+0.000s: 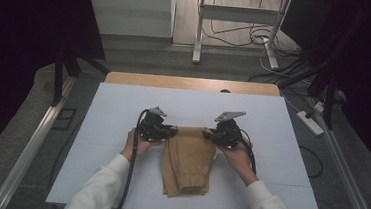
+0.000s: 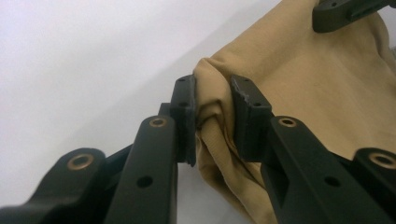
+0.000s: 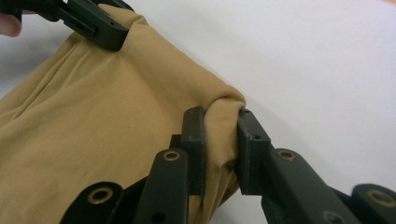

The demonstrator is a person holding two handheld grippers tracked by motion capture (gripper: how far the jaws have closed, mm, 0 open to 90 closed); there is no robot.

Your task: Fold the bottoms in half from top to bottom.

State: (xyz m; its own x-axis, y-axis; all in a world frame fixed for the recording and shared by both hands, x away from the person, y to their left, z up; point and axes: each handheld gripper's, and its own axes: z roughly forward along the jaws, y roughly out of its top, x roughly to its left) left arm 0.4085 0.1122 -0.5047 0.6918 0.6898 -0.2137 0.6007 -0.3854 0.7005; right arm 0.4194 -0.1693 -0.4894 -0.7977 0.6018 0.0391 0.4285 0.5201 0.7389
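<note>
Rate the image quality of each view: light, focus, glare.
High view: dim, dark at the edges, the white table evenly lit, tan garment small but clear. Left gripper view: bright, table washed out near white, near fingers slightly soft. Right gripper view: bright, cloth folds sharp, soft shadow under the garment.

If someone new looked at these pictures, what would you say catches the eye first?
Probably the tan garment lying folded in the middle of the white table, the one spot of colour there. Next, the left gripper and the right gripper each pinch a far corner of it, their jaws closed on bunched cloth.
</note>
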